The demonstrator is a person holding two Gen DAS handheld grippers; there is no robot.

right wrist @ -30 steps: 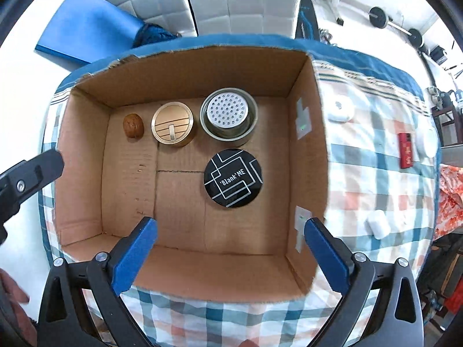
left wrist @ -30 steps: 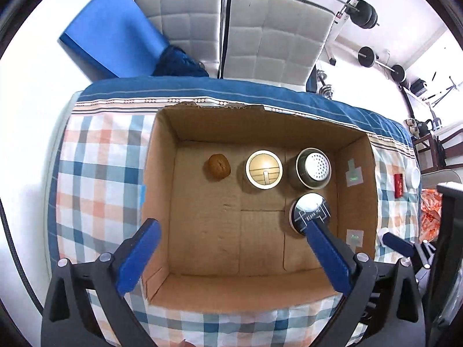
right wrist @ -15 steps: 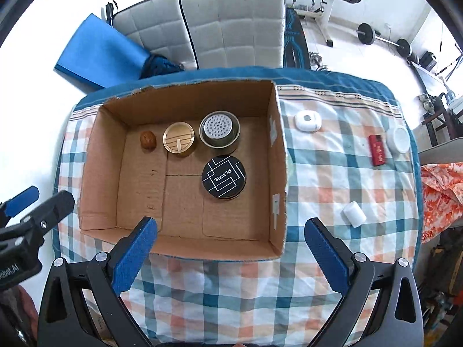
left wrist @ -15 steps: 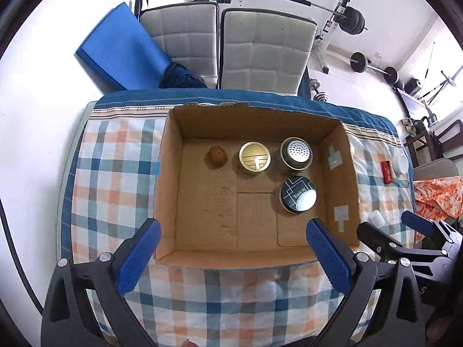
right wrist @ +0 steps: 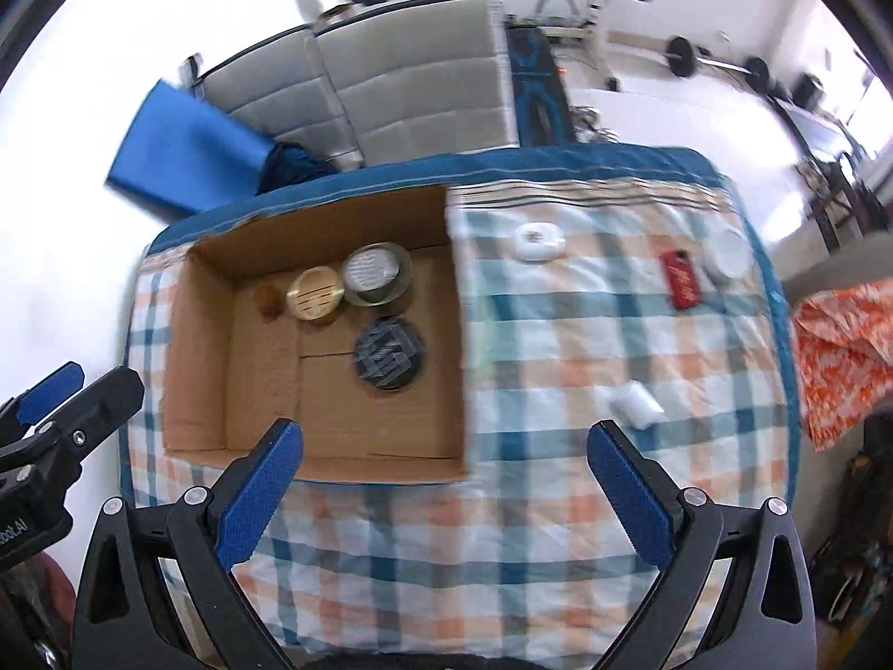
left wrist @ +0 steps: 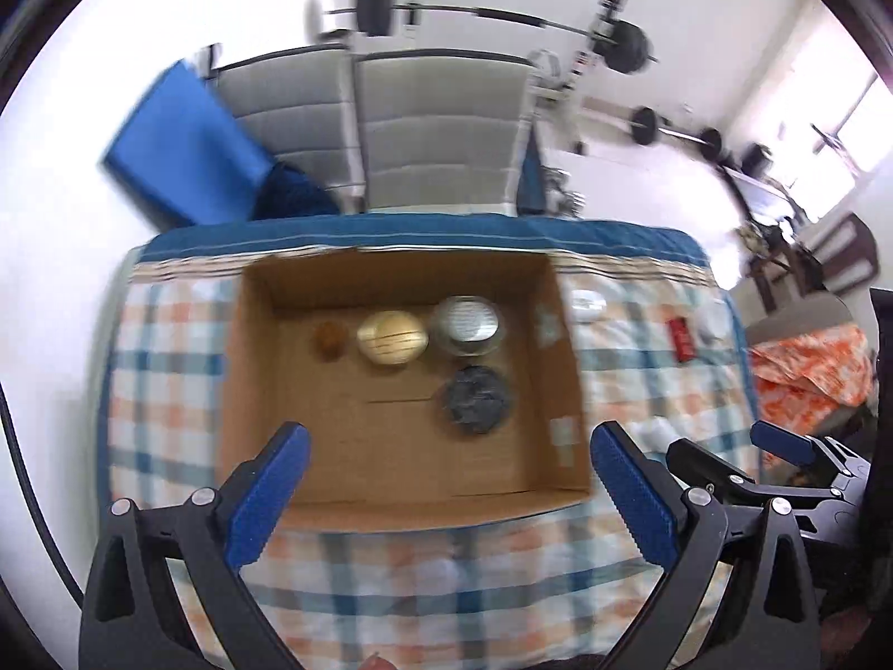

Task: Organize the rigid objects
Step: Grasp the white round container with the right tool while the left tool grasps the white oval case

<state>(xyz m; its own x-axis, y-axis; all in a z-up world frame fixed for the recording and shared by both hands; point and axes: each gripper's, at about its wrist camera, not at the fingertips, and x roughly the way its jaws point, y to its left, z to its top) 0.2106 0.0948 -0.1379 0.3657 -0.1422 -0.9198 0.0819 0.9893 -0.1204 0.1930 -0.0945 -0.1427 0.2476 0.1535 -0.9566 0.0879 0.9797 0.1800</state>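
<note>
left wrist view is blurred: the left tongs [left wrist: 449, 480] gape wide and empty above the near wall of the cardboard box [left wrist: 402, 508], whose four items smear, the black round tin [left wrist: 474, 399] nearest. the right tongs [right wrist: 446, 483] also gape empty over the plaid surface [right wrist: 558, 346], with a white case [right wrist: 537, 239], red item [right wrist: 680, 280] and white block [right wrist: 635, 403] outside the box.
</note>
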